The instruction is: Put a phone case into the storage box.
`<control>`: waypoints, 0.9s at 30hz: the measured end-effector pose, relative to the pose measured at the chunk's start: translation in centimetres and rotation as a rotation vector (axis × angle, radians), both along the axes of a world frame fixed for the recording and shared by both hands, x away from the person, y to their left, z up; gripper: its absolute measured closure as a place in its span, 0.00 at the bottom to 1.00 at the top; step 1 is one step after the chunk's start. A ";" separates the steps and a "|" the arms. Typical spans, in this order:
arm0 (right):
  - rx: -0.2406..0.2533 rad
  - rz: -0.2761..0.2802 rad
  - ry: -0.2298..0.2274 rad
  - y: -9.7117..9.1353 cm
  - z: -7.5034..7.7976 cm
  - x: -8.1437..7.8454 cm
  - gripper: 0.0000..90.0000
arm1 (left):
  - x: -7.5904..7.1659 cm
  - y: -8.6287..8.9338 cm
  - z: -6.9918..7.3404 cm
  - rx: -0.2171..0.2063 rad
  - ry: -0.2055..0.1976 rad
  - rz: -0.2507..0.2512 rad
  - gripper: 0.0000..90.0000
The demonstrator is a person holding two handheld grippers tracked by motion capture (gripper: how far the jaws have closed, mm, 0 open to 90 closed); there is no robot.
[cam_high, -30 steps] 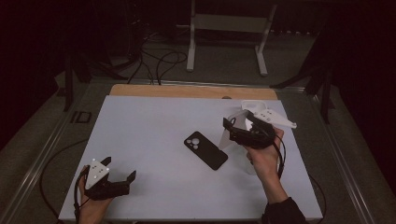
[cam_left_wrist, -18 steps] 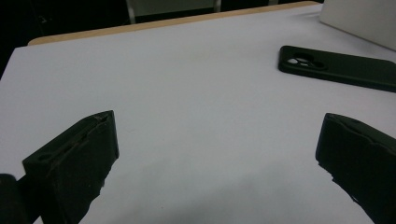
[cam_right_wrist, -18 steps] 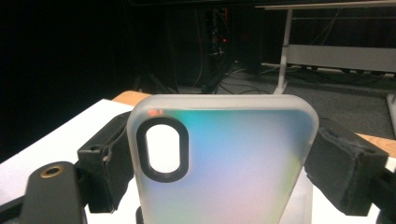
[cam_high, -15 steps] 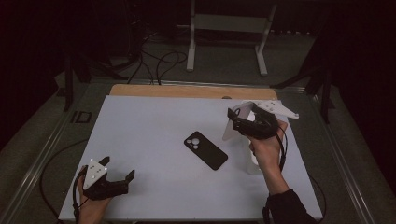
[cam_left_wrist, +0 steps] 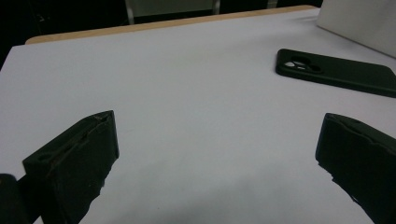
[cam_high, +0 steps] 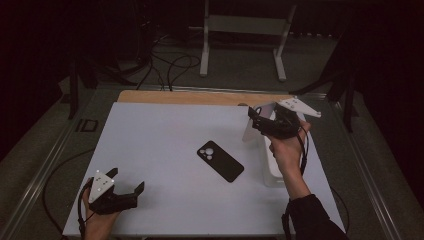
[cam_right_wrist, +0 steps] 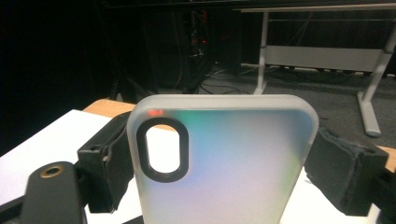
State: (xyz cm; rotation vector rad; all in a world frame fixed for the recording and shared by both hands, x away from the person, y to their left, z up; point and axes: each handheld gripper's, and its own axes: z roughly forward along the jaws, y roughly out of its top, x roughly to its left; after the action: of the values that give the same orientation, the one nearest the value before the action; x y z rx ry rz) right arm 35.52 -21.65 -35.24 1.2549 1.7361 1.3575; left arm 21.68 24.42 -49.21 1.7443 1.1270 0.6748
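Observation:
A frosted, translucent phone case (cam_right_wrist: 233,168) with a dark-ringed camera cutout stands upright between the jaws of my right gripper (cam_right_wrist: 224,182), which is shut on its two long edges. From above, that right gripper (cam_high: 260,122) hovers over the table's far right part with the case (cam_high: 251,131) hanging from it. A black phone case (cam_high: 220,160) lies flat at mid table, camera holes up, and it appears in the left gripper view (cam_left_wrist: 336,70) at upper right. My left gripper (cam_high: 127,181) rests at the near left corner, open, with only bare table between its jaws (cam_left_wrist: 219,154).
The white tabletop (cam_high: 165,135) has a wooden strip (cam_high: 200,97) along its far edge. A white box (cam_high: 274,167) sits under the right forearm near the right edge. Beyond the table are a metal stand (cam_high: 240,30) and floor cables (cam_high: 170,60).
My right gripper has carried the translucent case a little to the right and toward the far edge. The left gripper and the black case have stayed put.

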 end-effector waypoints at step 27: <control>-0.048 -0.140 0.010 -2.4 0.1 4.2 0.18 | -0.1 0.2 0.0 -0.011 -0.004 0.011 0.00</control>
State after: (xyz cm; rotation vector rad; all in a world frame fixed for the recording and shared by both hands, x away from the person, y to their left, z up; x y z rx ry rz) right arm 39.75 -24.02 -35.10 1.3330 1.6447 1.2243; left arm 21.61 24.58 -49.20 1.7282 1.1356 0.6775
